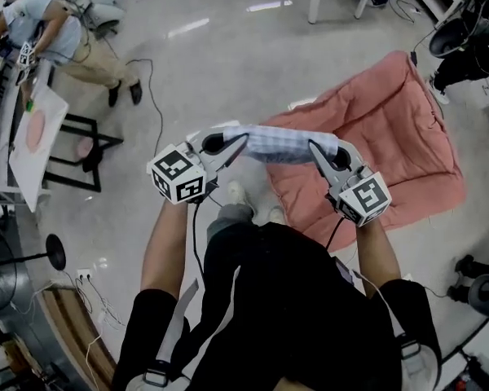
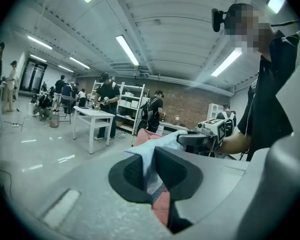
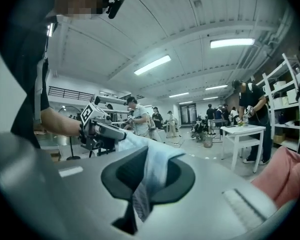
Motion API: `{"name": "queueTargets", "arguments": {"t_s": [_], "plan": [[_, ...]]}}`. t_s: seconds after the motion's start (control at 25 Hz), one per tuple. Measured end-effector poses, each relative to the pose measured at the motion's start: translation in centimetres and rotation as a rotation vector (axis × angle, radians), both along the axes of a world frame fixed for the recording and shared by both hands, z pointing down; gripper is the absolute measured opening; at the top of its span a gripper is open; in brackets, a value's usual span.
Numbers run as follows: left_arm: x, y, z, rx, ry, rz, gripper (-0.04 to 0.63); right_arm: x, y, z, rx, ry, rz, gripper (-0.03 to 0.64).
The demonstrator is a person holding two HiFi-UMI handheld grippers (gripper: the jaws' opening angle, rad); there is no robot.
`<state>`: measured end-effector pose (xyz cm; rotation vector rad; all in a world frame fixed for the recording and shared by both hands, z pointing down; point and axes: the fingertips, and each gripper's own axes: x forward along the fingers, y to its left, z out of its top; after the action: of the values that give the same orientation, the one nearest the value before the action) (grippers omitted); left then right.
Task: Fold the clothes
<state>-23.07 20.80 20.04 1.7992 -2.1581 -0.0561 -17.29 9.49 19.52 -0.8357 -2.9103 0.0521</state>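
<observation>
Left gripper point(image 1: 238, 142): clamped on one end of the pale checked garment point(image 1: 281, 143), cloth pinched between the pads
Right gripper point(image 1: 316, 149): likewise closed on the other end, a tail of fabric hanging below the jaws
Garment: up in the air, bunched into a roll between the two grippers, over the near edge of the pink mat point(image 1: 391, 129)
Pink mat: spread on the floor point(image 1: 228, 47), rumpled at its borders, not touching the garment
Step, as judged: bringing the garment to the mat for laying out
Risk: narrow pinch at each end, so a likely slip from one gripper if pulled taut; bunched cloth liable to land twisted or half off the mat if lowered unspread
Further off: cable point(image 1: 151, 96) trailing across the floor, another person point(image 1: 61, 31) well apart
</observation>
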Motion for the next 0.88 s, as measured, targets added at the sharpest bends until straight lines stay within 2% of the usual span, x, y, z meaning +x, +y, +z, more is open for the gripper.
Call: {"name": "queueTargets", "arguments": {"t_s": [0.2,0.32,0.4,0.56,0.76,0.88], "plan": [[-3.4,-3.5,0.7,-0.001,-0.008,0.174,0.025,-1.6,-2.5,1.2,0.002,0.012,0.168,0.021],[-5.1,-4.2,1.6,0.015,0.018,0.259,0.025,-2.6,-2.3,1.3,0.017,0.022,0.248,0.021],[-6.0,-5.5,1.9,0.025,0.034,0.357,0.025,-2.7,-3.0,1.5,0.045,0.025,0.346,0.021],[-6.5,-8.3,2.1,0.028,0.042,0.551,0.025,-2.0,-4.5,1.8,0.045,0.031,0.559,0.021],[-7.0,-8.4,2.3,0.017,0.038,0.759,0.025,-1.0,-2.0,2.2,0.037,0.052,0.768,0.021],[-5.8,-8.2,2.6,0.0,0.018,0.877,0.025,0.7,-0.3,2.5,0.032,0.068,0.89,0.021]]}}
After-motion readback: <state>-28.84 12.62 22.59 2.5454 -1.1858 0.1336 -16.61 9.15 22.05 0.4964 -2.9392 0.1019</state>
